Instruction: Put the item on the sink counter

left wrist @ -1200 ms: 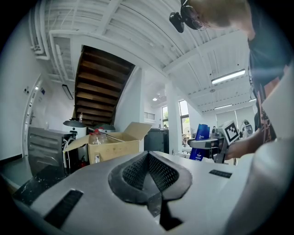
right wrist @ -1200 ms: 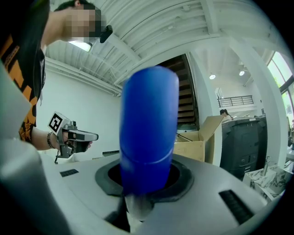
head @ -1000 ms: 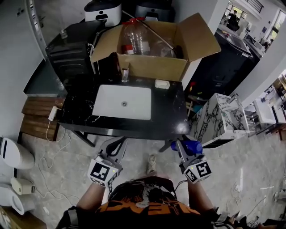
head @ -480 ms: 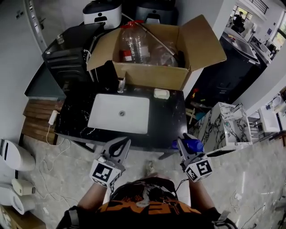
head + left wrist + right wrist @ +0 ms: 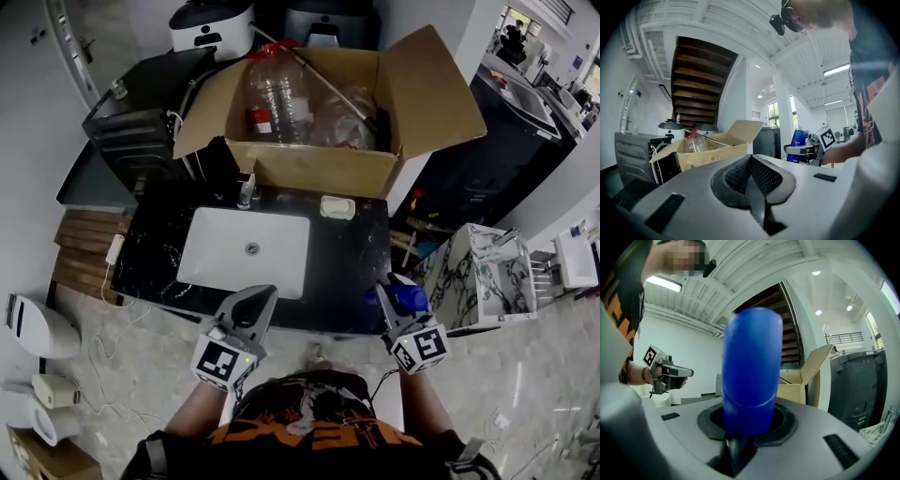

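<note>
Smooth plastic bottle (image 5: 405, 298), glossy stone counter (image 5: 349, 267)

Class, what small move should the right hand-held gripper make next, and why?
Probably carry the blue bottle forward over the black counter, right of the sink. The right hand-held gripper grips it by the counter's front corner, and it is not yet set down.

We see our right gripper (image 5: 746, 423) squeezing a blue bottle (image 5: 752, 366) in the middle of the frame, our left gripper (image 5: 686, 373) at the left, and an open cardboard box (image 5: 806, 380) at the right.
</note>
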Demonstrator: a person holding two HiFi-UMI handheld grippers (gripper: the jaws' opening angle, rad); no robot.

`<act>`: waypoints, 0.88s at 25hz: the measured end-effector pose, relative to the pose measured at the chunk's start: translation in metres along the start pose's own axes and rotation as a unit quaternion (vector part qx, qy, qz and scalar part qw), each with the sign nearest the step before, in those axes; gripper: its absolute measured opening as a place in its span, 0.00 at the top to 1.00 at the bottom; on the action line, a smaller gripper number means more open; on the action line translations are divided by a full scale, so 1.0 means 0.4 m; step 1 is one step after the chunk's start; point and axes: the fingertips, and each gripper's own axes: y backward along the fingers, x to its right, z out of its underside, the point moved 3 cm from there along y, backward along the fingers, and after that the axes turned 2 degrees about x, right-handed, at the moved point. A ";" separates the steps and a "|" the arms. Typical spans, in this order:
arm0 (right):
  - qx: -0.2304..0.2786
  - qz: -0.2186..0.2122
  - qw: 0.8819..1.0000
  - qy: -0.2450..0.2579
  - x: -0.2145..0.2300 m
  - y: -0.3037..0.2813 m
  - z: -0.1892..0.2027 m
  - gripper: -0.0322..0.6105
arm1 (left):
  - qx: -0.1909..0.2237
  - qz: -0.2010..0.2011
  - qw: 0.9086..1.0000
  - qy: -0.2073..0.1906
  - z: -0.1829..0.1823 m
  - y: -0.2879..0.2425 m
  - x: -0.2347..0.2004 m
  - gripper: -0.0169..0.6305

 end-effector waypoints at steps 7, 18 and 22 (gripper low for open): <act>-0.011 -0.002 1.000 -0.007 0.103 -0.074 0.052 0.76 | -0.008 0.000 1.000 -0.009 0.022 -0.101 -0.018 0.95; -0.038 -0.011 0.999 0.003 0.233 -0.189 0.140 0.76 | -0.023 0.000 1.000 -0.015 0.076 -0.265 -0.049 0.95; -0.051 -0.017 0.999 0.003 0.268 -0.228 0.184 0.76 | -0.024 -0.003 1.000 -0.014 0.094 -0.311 -0.058 0.95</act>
